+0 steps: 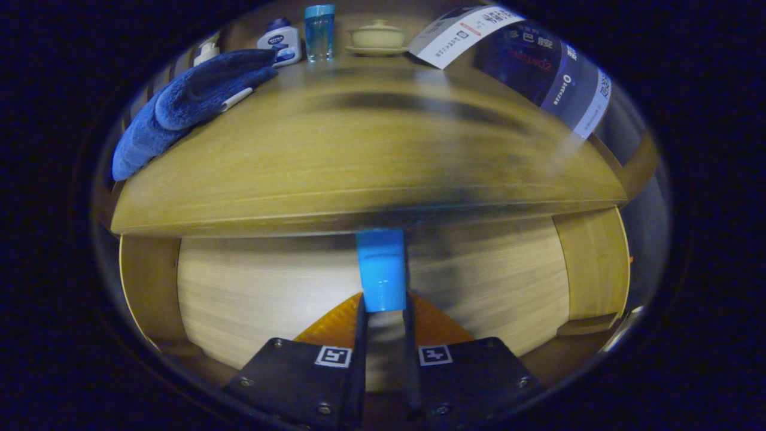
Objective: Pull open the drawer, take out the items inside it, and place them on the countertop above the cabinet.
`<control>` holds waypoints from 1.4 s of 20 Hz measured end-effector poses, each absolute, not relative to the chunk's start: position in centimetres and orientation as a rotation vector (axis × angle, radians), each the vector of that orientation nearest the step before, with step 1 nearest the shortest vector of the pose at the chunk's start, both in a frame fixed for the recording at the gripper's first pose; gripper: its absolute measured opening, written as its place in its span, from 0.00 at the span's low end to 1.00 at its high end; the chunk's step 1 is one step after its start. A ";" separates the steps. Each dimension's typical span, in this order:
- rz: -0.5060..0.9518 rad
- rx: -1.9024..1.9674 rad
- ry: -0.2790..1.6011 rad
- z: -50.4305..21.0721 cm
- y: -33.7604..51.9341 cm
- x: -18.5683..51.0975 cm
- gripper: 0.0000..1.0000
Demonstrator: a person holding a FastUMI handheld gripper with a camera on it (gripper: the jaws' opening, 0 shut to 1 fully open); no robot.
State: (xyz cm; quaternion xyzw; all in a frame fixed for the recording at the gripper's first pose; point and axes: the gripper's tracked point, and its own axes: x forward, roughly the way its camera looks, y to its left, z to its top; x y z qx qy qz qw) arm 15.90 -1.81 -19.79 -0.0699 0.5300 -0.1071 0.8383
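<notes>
Smooth blue plastic, a squat cylinder (380, 270), is pinched between the two narrow black fingers of the gripper (383, 311), both pressed against its sides, in front of the pale wood-grain drawer (251, 299) and just below the edge of the countertop (359, 173). On that blurred wooden top are seen a fluffy blue towel (185, 111), a white bottle (280, 42), a clear blue glass (319, 31) and a lidded cream bowl (377, 36).

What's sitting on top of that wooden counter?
On the countertop: a folded blue towel, a white bottle, a blue glass, a lidded cream bowl. The claw grips a blue piece below; the drawer's contents are hidden.
</notes>
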 end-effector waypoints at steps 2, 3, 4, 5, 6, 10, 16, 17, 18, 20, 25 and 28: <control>-0.258 -0.174 1.112 -18.6 -2.2 15.3 0.26; -0.274 -0.180 1.109 -18.1 -2.3 14.8 0.26; -0.289 -0.183 1.101 -17.5 -2.5 14.4 0.26; -0.299 -0.184 1.091 -16.9 -2.5 13.9 0.26; -0.309 -0.185 1.081 -16.4 -2.6 13.4 0.26; -0.345 -0.184 1.035 -14.4 -2.2 11.3 0.26; -0.373 -0.206 0.972 -10.8 -0.4 9.2 0.26; -0.377 -0.215 0.961 -10.0 -0.1 8.9 0.26; -0.384 -0.222 0.952 -9.2 0.2 8.7 0.26; -0.398 -0.239 0.935 -7.7 0.6 8.1 0.26; -0.419 -0.240 0.864 -4.3 1.4 7.4 0.26; -0.422 -0.237 0.811 -2.5 1.6 8.2 0.26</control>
